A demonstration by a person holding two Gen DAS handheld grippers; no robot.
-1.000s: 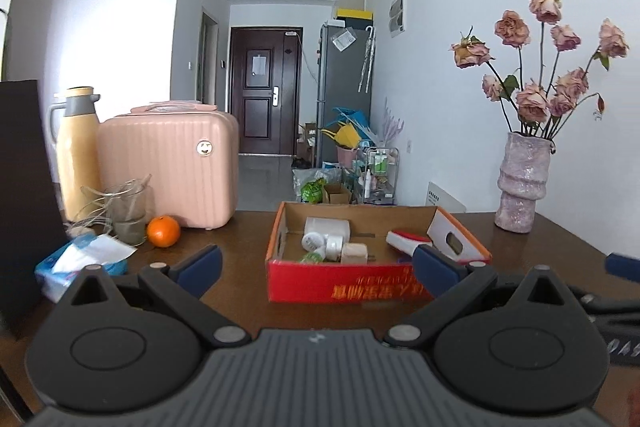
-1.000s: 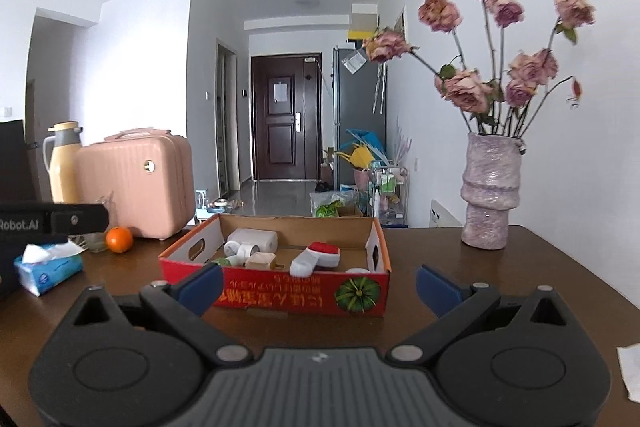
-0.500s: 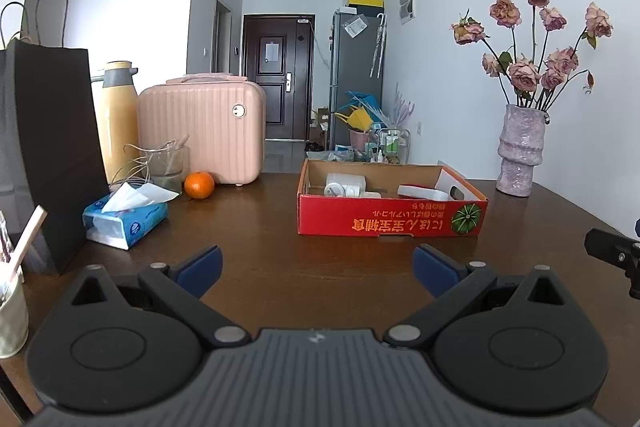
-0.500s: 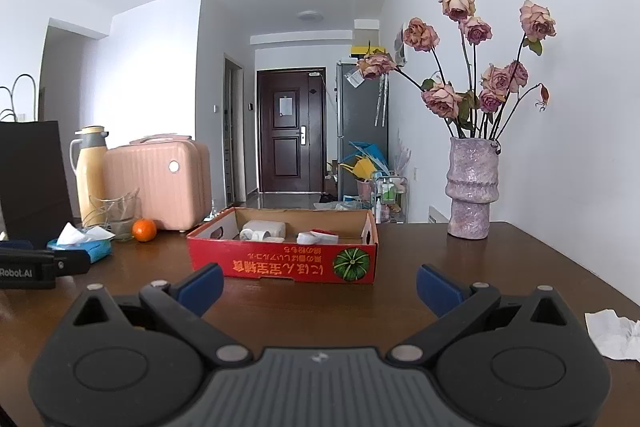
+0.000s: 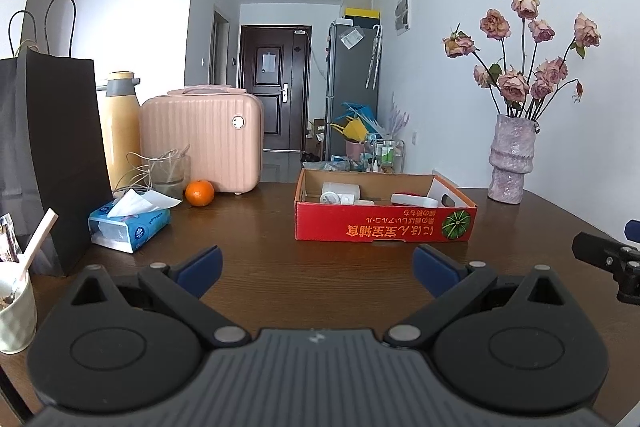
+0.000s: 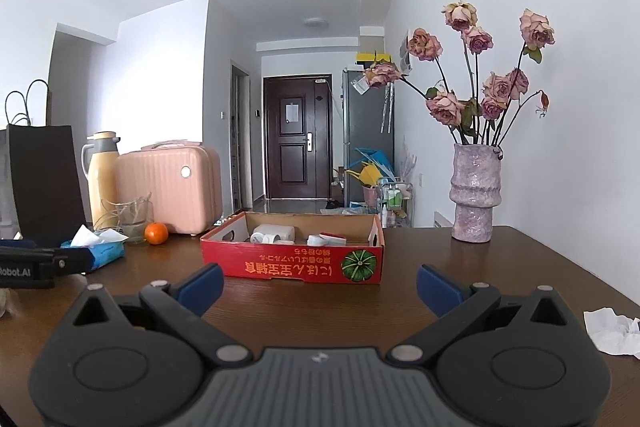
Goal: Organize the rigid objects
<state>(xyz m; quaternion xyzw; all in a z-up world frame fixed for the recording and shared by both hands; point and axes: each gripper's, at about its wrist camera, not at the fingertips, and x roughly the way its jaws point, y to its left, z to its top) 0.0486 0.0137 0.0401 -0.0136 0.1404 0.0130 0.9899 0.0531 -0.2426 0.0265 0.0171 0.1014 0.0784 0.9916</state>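
A shallow red cardboard box (image 5: 384,225) (image 6: 292,263) stands on the dark wooden table (image 5: 260,259). Inside it lie several small white items (image 5: 340,191) (image 6: 272,233) and a white piece with a red top (image 5: 414,200) (image 6: 328,238). My left gripper (image 5: 316,269) hovers well short of the box, open, nothing between its blue pads. My right gripper (image 6: 320,285) is also open and empty, a little back from the box's front wall. Each gripper shows at the edge of the other's view: the right gripper's body (image 5: 608,263), the left gripper's body (image 6: 36,265).
At the left stand a black paper bag (image 5: 44,155), a yellow thermos (image 5: 120,131), a pink case (image 5: 204,143), a glass jar (image 5: 168,173), an orange (image 5: 199,193), a tissue pack (image 5: 128,223) and a cup (image 5: 14,303). A vase of dried roses (image 6: 476,191) and crumpled paper (image 6: 612,331) sit right.
Both grippers have drawn back from the box and now sit farther from it, so more bare tabletop shows in front. Both stayed open and empty.
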